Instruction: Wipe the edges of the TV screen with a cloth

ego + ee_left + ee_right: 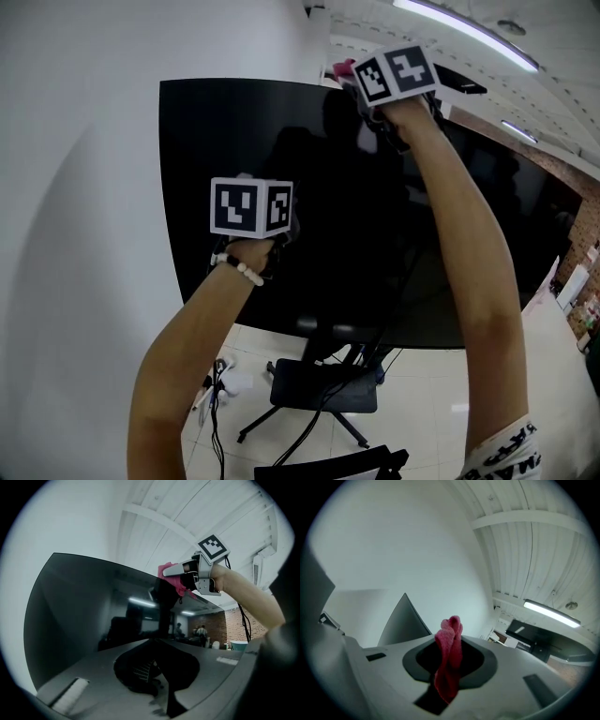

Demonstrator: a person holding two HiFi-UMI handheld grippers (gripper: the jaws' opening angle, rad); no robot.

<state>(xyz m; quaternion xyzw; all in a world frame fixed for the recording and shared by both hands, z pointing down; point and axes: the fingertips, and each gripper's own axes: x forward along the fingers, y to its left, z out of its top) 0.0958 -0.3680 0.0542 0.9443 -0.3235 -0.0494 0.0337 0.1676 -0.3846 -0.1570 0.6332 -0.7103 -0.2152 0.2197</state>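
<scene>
A large black TV screen [234, 131] stands on a floor stand against a white wall. My right gripper [375, 82] is up at the screen's top edge, shut on a pink cloth [343, 67] that touches that edge. In the right gripper view the cloth [449, 651] sticks up folded between the shut jaws of the right gripper [449, 667]. The left gripper view shows the right gripper [192, 573] pressing the cloth [169, 576] on the TV's top edge [108, 564]. My left gripper [250, 208] hovers before the screen's left-middle. Its jaws [157, 670] look shut and empty.
The TV's black stand base [323, 386] rests on the tiled floor, with cables [216, 389] beside it at the left. A white wall [75, 206] lies left of the screen. Ceiling lights [469, 30] run overhead and a brick wall [586, 234] is at the far right.
</scene>
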